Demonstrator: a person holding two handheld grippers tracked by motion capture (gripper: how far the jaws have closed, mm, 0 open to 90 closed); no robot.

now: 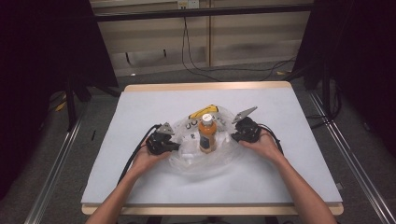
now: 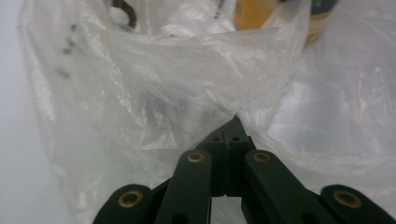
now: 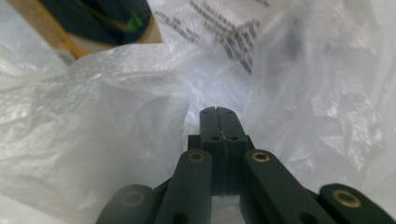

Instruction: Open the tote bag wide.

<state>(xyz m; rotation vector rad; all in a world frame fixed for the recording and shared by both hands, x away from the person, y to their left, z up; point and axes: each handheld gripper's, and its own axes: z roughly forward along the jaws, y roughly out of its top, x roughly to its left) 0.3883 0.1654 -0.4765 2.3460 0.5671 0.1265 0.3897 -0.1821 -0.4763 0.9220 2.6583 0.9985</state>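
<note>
A crinkled clear plastic bag (image 1: 201,156) lies mid-surface on the pale grey surface (image 1: 289,177), an orange bottle with a white cap (image 1: 207,135) standing upright within it. The left gripper (image 1: 161,142) pinches the bag's left edge, jaws pressed together; the right gripper (image 1: 245,132) pinches its right edge likewise.

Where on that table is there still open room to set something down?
The table is bare along its near edge in front of the plastic bag, along the far edge, and at both outer sides beyond the hands. The middle is crowded: the bag, the orange bottle, the left gripper and right gripper pinching the bag.
</note>
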